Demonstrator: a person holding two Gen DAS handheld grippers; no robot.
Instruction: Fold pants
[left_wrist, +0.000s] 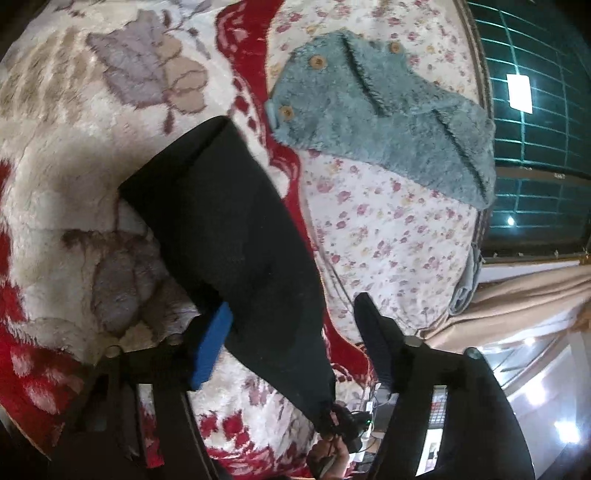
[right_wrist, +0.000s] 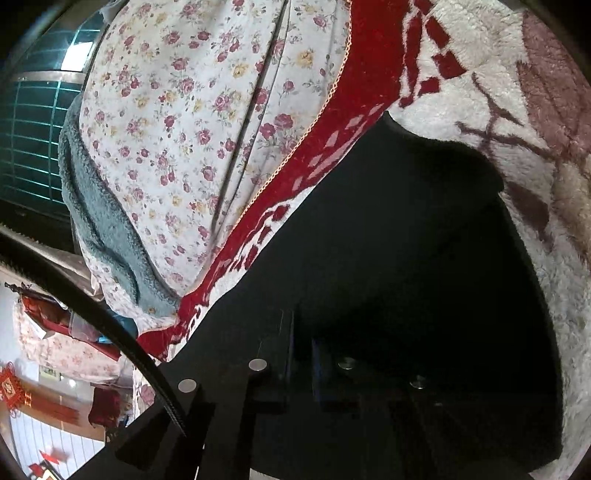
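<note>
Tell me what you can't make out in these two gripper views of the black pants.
- Left wrist view: the pants cover most of the left gripper, so contact is unclear.
- Right wrist view: right gripper fingertips vanish against the dark pants.
- Both views: the pants run off frame.

The left gripper (left_wrist: 295, 332) stands partly open, fingers wide apart; the right gripper (right_wrist: 301, 350) is closed, fingers together.

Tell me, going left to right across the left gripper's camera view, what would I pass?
Plush red-and-white blanket → black pants → floral sheet → dark window.
</note>
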